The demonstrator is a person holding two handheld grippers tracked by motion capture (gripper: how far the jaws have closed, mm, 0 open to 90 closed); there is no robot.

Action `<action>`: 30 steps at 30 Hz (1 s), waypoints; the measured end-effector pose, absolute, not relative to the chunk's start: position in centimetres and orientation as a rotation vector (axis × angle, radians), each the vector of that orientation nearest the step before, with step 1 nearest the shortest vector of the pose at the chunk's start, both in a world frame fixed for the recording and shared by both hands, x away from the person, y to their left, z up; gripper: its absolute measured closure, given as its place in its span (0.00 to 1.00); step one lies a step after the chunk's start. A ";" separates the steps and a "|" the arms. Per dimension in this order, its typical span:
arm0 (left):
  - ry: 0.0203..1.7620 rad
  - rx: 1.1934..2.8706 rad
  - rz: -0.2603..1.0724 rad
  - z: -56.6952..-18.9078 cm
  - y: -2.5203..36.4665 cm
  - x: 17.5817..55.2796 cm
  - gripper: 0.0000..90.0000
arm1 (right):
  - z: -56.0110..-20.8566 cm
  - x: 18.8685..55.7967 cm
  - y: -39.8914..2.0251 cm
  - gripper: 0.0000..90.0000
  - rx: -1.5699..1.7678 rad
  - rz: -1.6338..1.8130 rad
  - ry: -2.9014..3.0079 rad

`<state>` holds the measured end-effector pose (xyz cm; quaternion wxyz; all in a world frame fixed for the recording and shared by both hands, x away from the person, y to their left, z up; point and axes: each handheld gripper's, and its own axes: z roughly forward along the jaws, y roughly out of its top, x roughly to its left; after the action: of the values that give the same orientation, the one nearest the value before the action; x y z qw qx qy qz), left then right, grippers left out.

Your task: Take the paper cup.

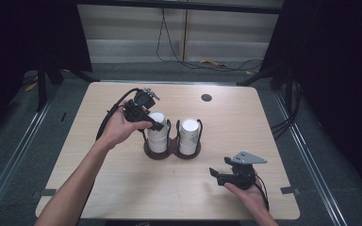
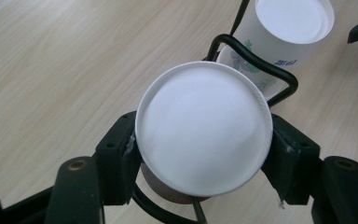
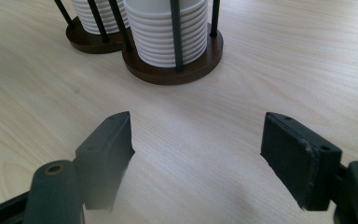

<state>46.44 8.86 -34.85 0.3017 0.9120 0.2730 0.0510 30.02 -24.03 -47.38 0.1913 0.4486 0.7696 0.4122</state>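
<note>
The work in hand is lifting a paper cup from a stack. On the table (image 1: 122, 188), near its centre, a dark double holder (image 1: 172, 151) carries two stacks of upturned white cups between thin black rods. The left gripper (image 1: 152, 123) comes in from about ten o'clock and, in the left gripper view, its two pads press on opposite sides of the top cup (image 2: 204, 128) of the left stack (image 1: 157, 134); the grasp looks made. The cup sits on its stack, inside the wire loop, so the lift and whatever follows are judged yet to come. The right stack (image 1: 189, 135), with a printed cup on top, is untouched. The right gripper (image 1: 221, 176) rests in the person's hand at about five o'clock from the holder, well apart from it, jaws standing moderately wide with nothing between them, aimed at the stacks.
</note>
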 end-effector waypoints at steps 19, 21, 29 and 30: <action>0.702 2.363 0.184 -33.1 9.8 46.1 0.40 | -47.4 30.0 -24.1 0.28 1.268 1.160 2.157; 0.704 2.354 0.183 -33.0 9.9 46.1 0.40 | -47.4 30.0 -24.2 0.28 1.268 1.160 2.155; 0.700 2.332 0.182 -32.4 10.0 46.0 0.40 | -47.4 30.0 -24.1 0.28 1.268 1.160 2.157; 0.689 2.343 0.188 -32.3 10.1 46.0 0.40 | -47.4 30.0 -24.1 0.28 1.269 1.160 2.157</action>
<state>46.03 10.06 -32.29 0.3391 0.8999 0.2647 0.0723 30.04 -24.11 -47.37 0.1903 0.4514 0.7678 0.4129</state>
